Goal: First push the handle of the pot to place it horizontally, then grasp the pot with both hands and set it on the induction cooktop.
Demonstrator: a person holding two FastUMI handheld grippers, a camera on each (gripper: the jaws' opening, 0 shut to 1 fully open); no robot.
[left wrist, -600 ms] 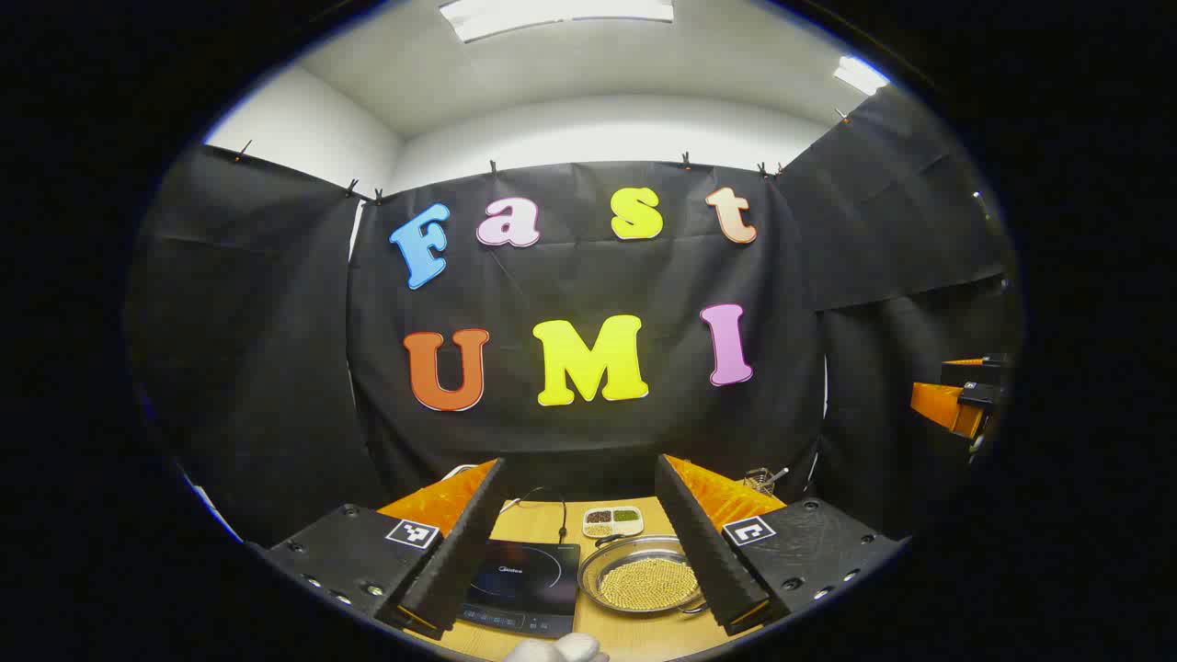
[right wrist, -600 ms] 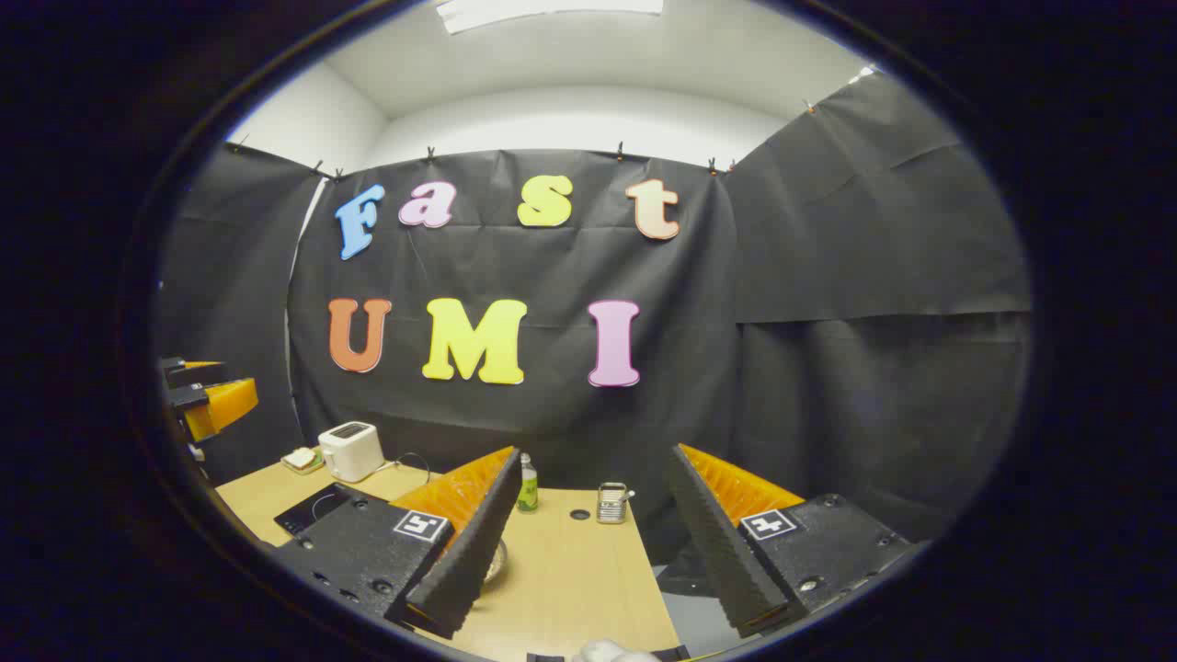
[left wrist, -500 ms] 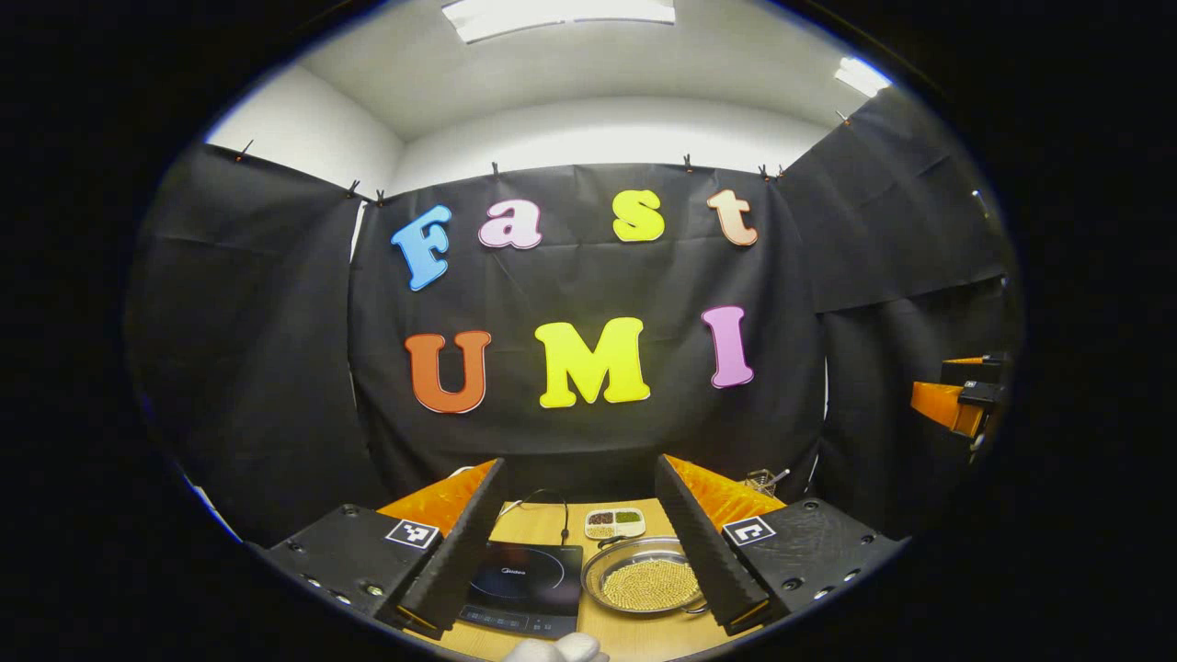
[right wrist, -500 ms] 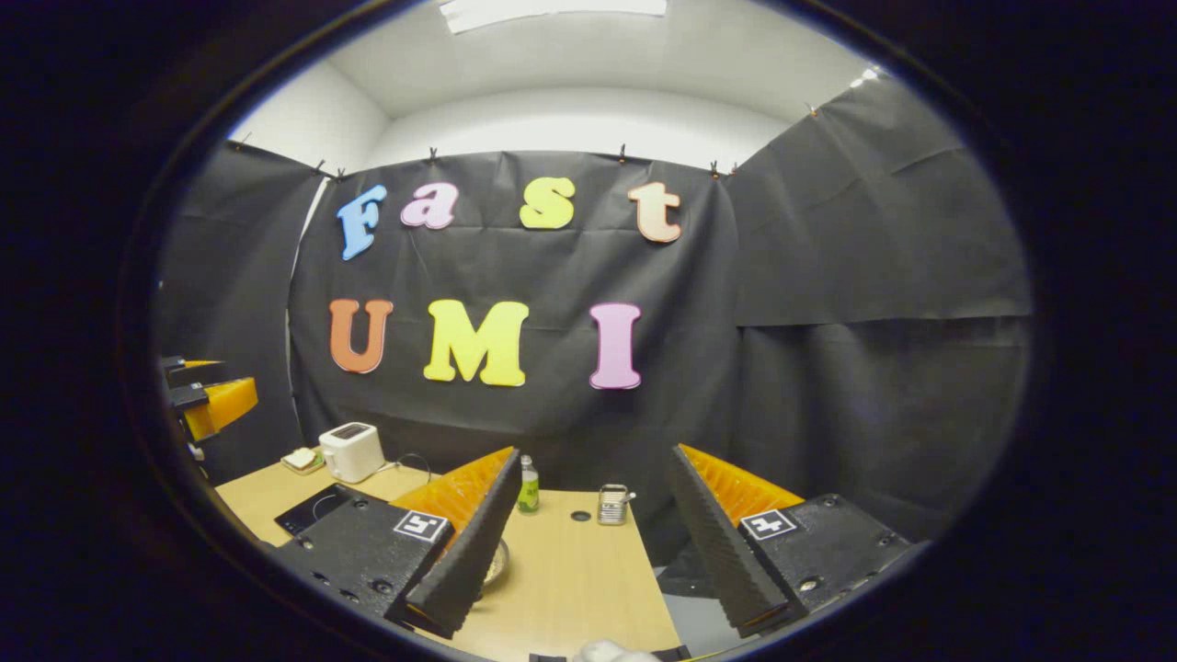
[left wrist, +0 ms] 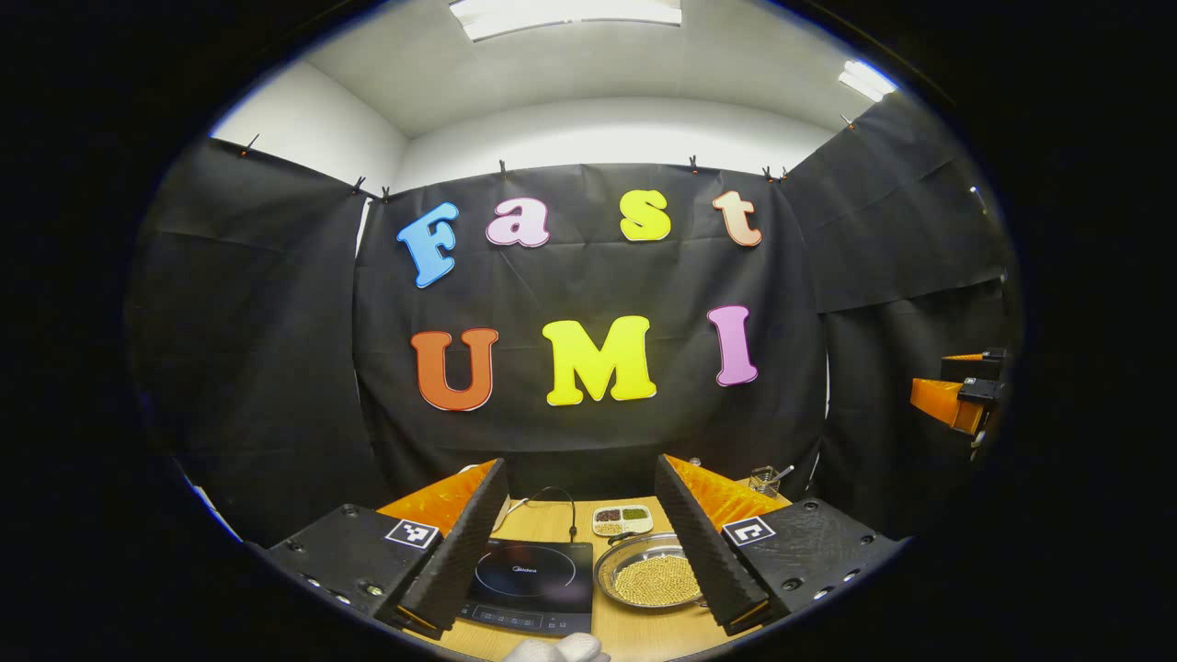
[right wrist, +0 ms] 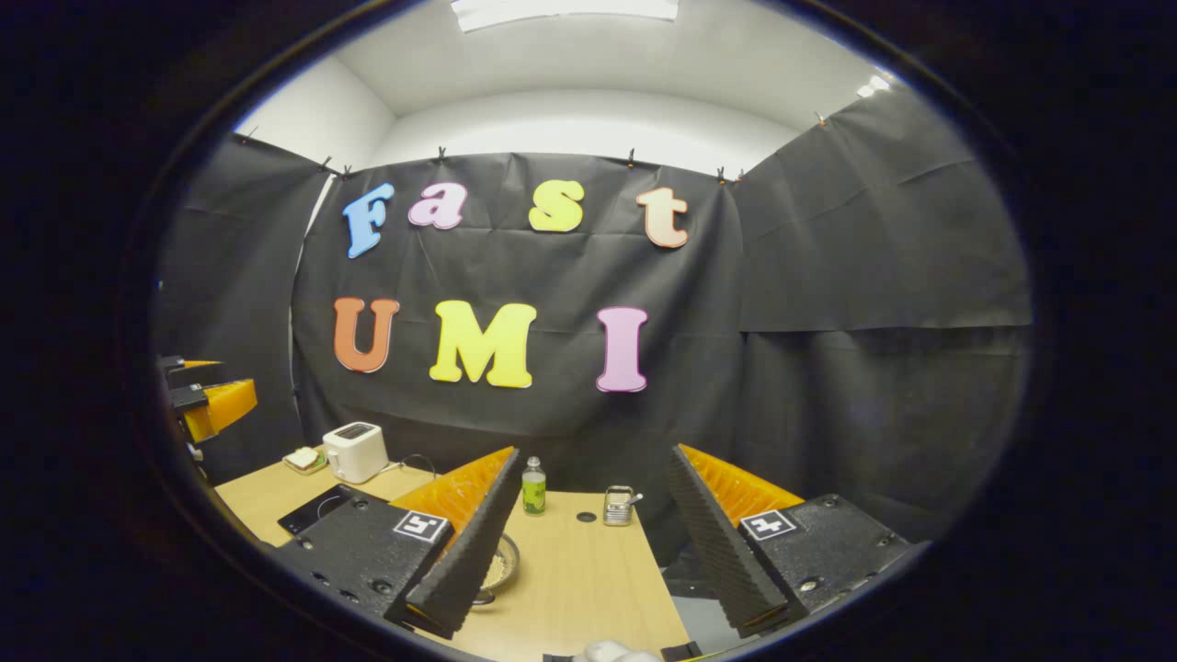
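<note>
A shallow steel pot (left wrist: 648,579) filled with yellow grains sits on the wooden table (left wrist: 634,634), just right of the black induction cooktop (left wrist: 529,575). My left gripper (left wrist: 580,462) hangs open above and short of both, with nothing between its fingers. Its right finger (left wrist: 699,542) hides the pot's right rim. In the right gripper view, the pot (right wrist: 504,563) peeks out behind the left finger (right wrist: 464,542). My right gripper (right wrist: 594,452) is open and holds nothing, raised over the table's right part. I cannot make out the pot's handle.
A small divided dish of beans (left wrist: 622,519) and a wire basket (left wrist: 763,478) stand behind the pot. A white toaster (right wrist: 354,450), a green bottle (right wrist: 533,487) and a metal holder (right wrist: 618,506) line the back edge. The table's right edge (right wrist: 657,570) drops off.
Both views have tipped a little downward, so more of the table shows. The cooktop and pot sit higher in the left gripper view. Both grippers stay open.
</note>
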